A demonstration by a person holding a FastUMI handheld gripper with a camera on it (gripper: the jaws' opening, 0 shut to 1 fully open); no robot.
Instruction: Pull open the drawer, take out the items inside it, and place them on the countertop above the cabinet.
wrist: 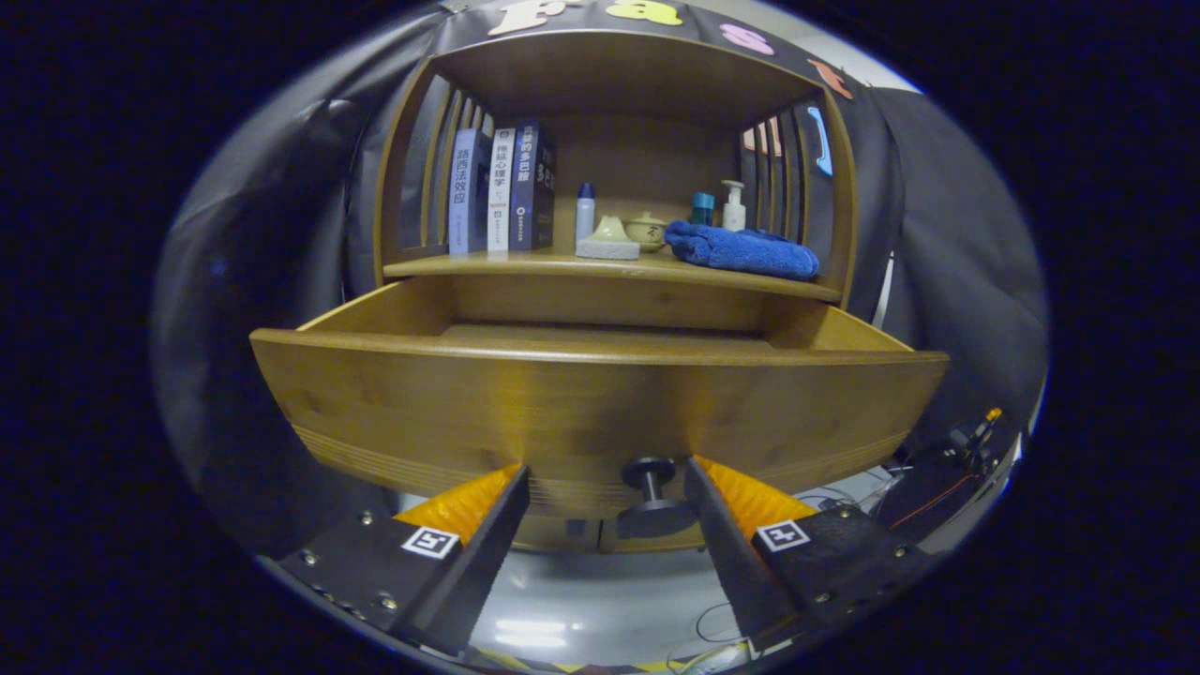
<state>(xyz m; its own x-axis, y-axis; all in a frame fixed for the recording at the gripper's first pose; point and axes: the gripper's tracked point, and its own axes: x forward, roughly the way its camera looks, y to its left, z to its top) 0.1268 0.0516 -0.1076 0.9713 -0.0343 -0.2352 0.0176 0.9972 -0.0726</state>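
**One drawer pulled out, knob sitting between spread fingers**

Gripper (607, 478) is sitting wide open, holding nothing. Both fingers are angling in toward the drawer (600, 403) front, their ribbed inner pads (745, 492) facing each other. Dark round knob (650, 492) is standing between them, nearer the right finger, not touched by either as far as I can tell.

Drawer is hanging well out of the wooden cabinet (614, 75); smooth curved wood front with fine grooves along its lower edge. Only a strip of bare wood floor is showing inside, contents hidden behind the front panel.

Countertop (525, 266) above is carrying three upright books (502, 187), a small bottle (585, 210), a pale ceramic piece on a flat base (608, 240), a round lidded pot (646, 229), a teal-capped jar (702, 207), a pump bottle (733, 205) and a folded blue towel (745, 250), fluffy, lying right of the pot. Slatted side panels are closing in both ends.
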